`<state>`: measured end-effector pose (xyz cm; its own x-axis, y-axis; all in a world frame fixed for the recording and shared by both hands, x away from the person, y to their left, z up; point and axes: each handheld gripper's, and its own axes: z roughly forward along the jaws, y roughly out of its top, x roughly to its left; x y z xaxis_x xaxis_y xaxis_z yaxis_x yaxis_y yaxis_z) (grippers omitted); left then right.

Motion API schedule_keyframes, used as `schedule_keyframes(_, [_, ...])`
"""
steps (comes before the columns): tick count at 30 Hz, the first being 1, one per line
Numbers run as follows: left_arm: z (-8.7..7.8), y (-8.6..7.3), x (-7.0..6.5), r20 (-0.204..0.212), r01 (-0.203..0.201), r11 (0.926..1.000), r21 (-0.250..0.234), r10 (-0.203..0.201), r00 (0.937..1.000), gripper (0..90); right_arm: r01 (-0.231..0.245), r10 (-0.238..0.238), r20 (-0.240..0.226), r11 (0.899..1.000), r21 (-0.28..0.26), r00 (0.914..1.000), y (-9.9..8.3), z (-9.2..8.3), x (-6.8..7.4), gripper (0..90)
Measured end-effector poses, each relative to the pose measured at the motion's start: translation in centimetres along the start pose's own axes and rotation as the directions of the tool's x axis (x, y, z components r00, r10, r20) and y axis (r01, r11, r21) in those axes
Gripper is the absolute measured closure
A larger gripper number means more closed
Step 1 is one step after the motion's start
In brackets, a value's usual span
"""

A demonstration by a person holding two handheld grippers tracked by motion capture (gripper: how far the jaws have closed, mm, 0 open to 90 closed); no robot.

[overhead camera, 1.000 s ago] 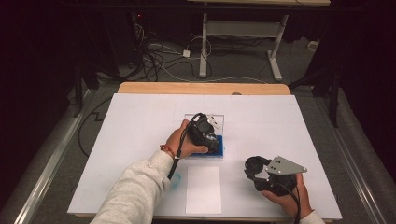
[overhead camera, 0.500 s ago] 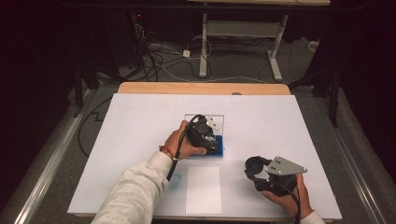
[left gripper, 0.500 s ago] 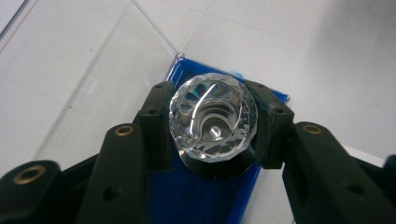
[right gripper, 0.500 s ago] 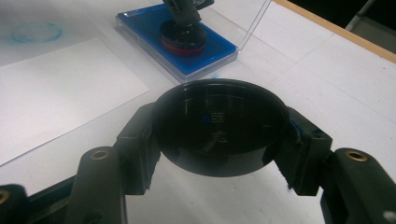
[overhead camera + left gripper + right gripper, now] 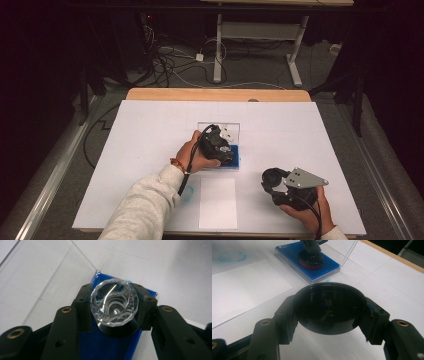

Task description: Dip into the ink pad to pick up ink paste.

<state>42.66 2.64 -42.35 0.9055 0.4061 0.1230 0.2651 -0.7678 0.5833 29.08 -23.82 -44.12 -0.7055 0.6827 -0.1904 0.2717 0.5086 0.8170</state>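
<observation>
Gripping a clear faceted stamp (image 5: 114,303), the left gripper (image 5: 220,146) presses it onto the blue ink pad (image 5: 308,263) mid-table. The right gripper (image 5: 329,312) clamps a black cap (image 5: 329,306) near the table's (image 5: 150,125) front right corner, beside white paper (image 5: 218,202).

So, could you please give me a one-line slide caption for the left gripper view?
Left gripper shut on a clear faceted stamp handle, its black base pressed on the blue ink pad.

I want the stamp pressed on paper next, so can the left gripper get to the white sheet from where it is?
Probably yes: the left gripper holds the stamp on the blue ink pad, and the white sheet lies just beside it with bare table between.
</observation>
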Motion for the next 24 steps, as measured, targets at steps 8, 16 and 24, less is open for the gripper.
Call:
schedule_keyframes(8, [-0.14,0.31,0.41,0.007,-0.009,0.9996,0.026,0.009,0.9999,54.9,0.002,-0.002,0.000,1.000,0.001,1.0000,-0.01,0.00,-0.05,38.6])
schedule_keyframes(16, [0.01,0.61,0.46,-0.016,-0.030,0.9988,0.039,0.030,0.9994,55.0,0.003,-0.003,-0.008,1.000,0.005,1.0000,-0.07,0.06,-0.03,38.6])
schedule_keyframes(24, [0.01,0.04,0.17,-0.016,-0.014,0.9998,0.014,0.014,0.9998,54.9,0.006,-0.006,-0.008,1.000,0.004,1.0000,0.00,0.09,0.08,38.6])
